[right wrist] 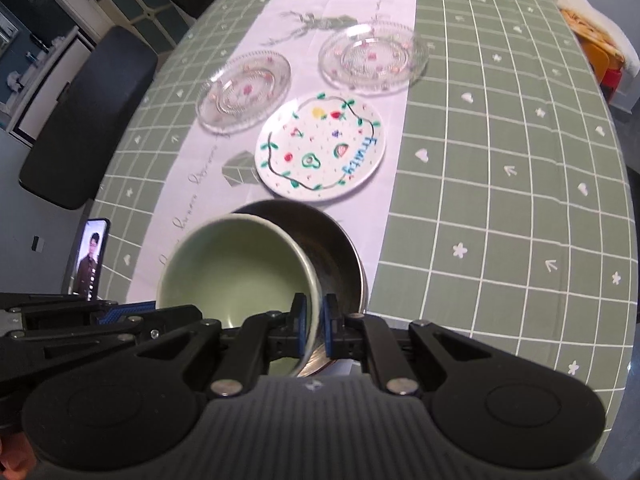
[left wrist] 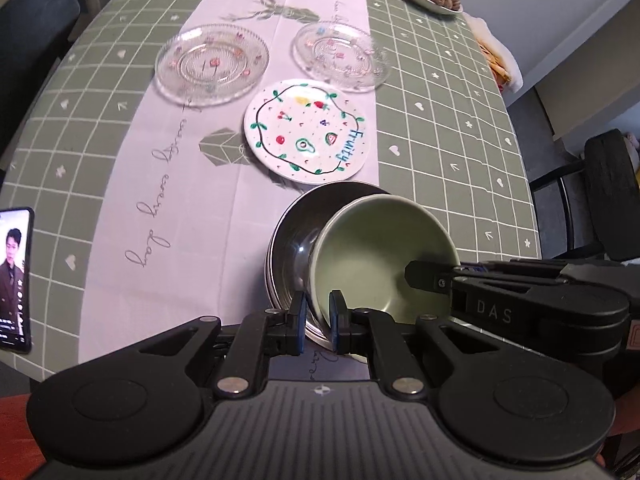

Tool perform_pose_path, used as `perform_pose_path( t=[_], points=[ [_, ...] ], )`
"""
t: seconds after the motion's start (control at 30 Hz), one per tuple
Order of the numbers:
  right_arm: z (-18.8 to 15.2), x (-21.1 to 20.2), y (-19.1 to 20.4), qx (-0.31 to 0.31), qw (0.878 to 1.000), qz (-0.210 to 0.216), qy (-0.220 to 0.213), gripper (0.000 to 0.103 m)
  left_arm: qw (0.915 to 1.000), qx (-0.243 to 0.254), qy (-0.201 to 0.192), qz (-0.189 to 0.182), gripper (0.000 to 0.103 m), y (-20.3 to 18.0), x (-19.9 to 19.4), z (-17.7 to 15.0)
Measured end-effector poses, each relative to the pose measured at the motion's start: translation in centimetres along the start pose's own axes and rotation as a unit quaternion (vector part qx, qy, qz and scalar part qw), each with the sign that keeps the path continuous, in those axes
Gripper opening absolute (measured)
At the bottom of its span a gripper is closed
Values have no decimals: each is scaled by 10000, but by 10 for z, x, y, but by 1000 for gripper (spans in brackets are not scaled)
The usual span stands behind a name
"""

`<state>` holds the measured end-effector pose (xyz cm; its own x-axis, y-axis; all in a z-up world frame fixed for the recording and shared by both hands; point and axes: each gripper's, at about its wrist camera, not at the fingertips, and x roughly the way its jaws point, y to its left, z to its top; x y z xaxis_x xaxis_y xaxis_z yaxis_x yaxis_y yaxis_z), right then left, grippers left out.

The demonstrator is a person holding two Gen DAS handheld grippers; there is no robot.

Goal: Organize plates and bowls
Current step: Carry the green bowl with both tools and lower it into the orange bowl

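Both grippers, left [left wrist: 318, 322] and right [right wrist: 314, 326], jaws clenched on one green bowl [left wrist: 380, 256] tilted inside one steel bowl [left wrist: 296, 240], beyond them one fruit-painted plate [left wrist: 306, 130], two glass plates [left wrist: 212, 64] on the surface [left wrist: 460, 140]

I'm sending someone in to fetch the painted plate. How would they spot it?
On the pale runner down the green checked table, the white plate lies before two clear glass plates. Only it is opaque, with painted fruit and the word "fruity".

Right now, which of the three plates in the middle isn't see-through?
The white plate painted with fruit and the word "fruity"; the two glass plates behind it are clear.
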<state>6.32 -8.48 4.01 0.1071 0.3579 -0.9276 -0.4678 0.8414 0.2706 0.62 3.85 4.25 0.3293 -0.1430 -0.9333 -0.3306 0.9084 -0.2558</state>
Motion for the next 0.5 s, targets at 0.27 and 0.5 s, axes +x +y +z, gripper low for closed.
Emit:
perform_pose_path(
  t=[0.27, 0.5],
  points=[
    [4, 18, -1, -14, 9997, -94, 240, 6, 10000, 18, 72, 48, 12, 1, 12, 3],
    [9, 26, 0, -38, 9994, -175, 298, 6, 9998, 103, 86, 171, 12, -1, 21, 6]
  ],
)
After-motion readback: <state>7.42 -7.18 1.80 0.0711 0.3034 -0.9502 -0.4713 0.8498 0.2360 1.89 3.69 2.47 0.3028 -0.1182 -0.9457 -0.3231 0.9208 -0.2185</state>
